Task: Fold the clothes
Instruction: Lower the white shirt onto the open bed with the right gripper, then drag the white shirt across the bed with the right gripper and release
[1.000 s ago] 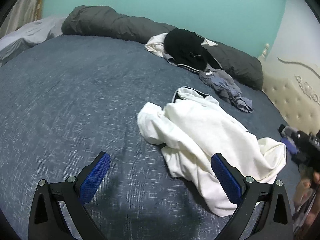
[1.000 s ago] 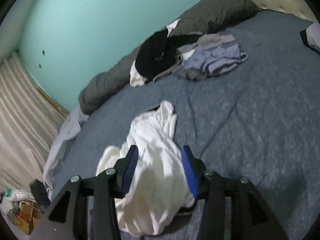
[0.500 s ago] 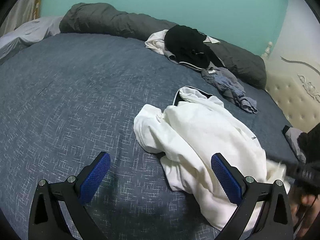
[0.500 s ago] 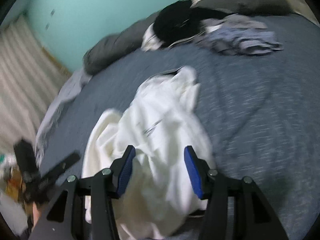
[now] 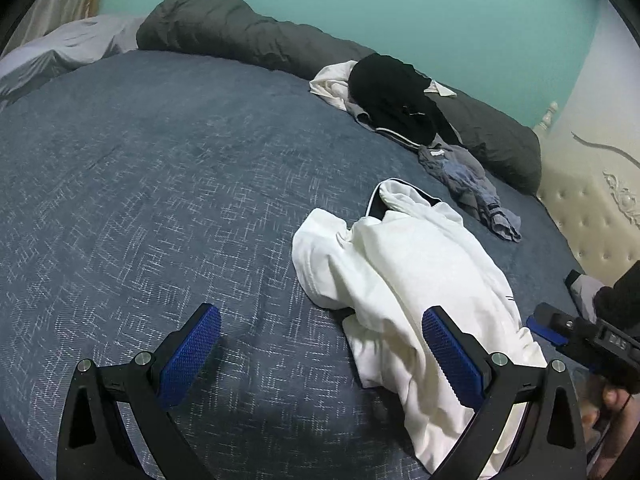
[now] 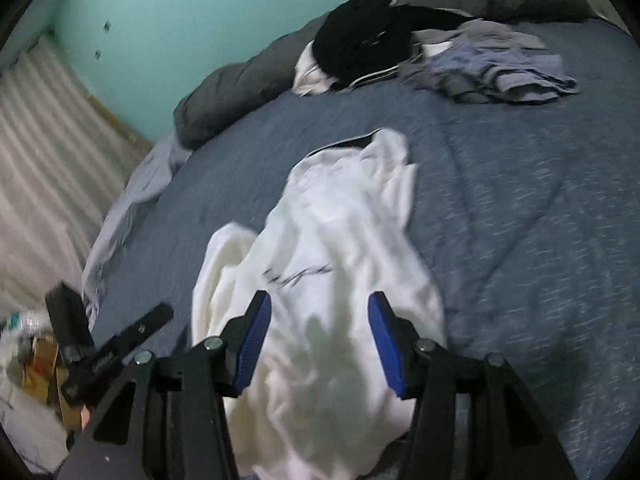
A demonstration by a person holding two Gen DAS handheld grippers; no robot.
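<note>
White garment [image 5: 408, 280] lies crumpled on the blue-grey bed [image 5: 160, 184], toward its near edge; dark trim shows at the collar end, which points toward the pile of clothes [image 5: 396, 96] against the dark grey rolled duvet [image 5: 240, 36] at the far side. Left gripper [image 5: 320, 354]: jaws wide open, nothing between them; its right pad [image 5: 450, 356] sits over the near edge of the white garment, contact not clear; its left pad over bare bed beside the garment. Right gripper [image 6: 318, 344]: jaws partly open, poised over the near end of the white garment; cloth shows between the pads, no pinch visible. Loose blue-grey garment [image 5: 472, 184] lies between pile and white garment.
</note>
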